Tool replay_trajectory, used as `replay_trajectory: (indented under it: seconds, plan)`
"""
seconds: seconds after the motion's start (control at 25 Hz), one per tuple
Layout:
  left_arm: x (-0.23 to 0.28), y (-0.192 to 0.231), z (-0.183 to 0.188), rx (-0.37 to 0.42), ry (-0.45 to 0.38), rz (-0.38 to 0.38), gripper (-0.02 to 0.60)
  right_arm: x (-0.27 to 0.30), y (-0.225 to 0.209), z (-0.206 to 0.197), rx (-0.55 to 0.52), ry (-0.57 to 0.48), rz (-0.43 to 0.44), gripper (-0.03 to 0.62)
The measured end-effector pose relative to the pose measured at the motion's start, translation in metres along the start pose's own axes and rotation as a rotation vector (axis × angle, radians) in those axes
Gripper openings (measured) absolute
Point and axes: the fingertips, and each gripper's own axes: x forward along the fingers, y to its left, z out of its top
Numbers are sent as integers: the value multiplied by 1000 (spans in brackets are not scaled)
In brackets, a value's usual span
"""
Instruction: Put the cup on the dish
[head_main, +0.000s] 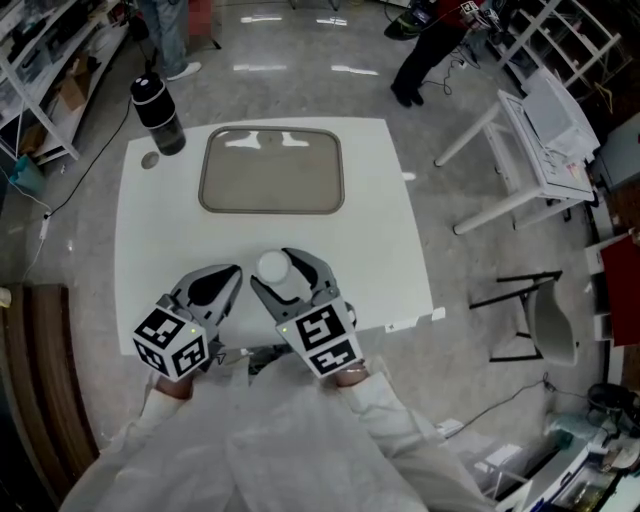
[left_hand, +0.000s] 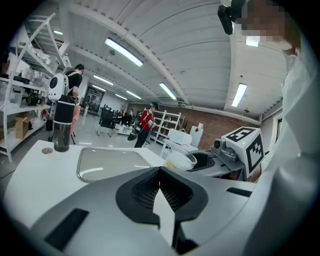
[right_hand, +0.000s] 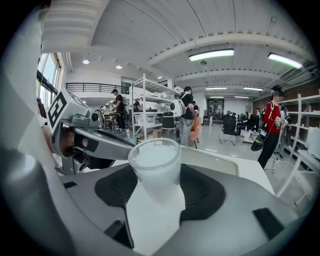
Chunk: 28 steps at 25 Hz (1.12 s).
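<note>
A frosted white cup stands between the jaws of my right gripper, near the table's front edge. In the right gripper view both dark pads press the sides of the cup, so that gripper is shut on it. The dish is a beige rectangular tray with nothing on it, lying farther back at the table's middle. My left gripper sits just left of the cup, and its jaw tips meet on nothing. The left gripper view shows the cup to the right and the dish ahead.
A black bottle stands at the white table's far left corner, with a small round disc beside it. White shelving and a chair stand right of the table. People stand on the floor beyond it.
</note>
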Motion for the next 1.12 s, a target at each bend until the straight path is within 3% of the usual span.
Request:
replay_trajectory:
  seconds: [0.64, 1.12]
  plan:
    - [2, 6, 10, 50, 23, -80, 8, 7, -3, 10, 23, -7, -69, 270]
    - [12, 34, 20, 59, 18, -74, 8, 26, -27, 11, 45, -4, -95, 270]
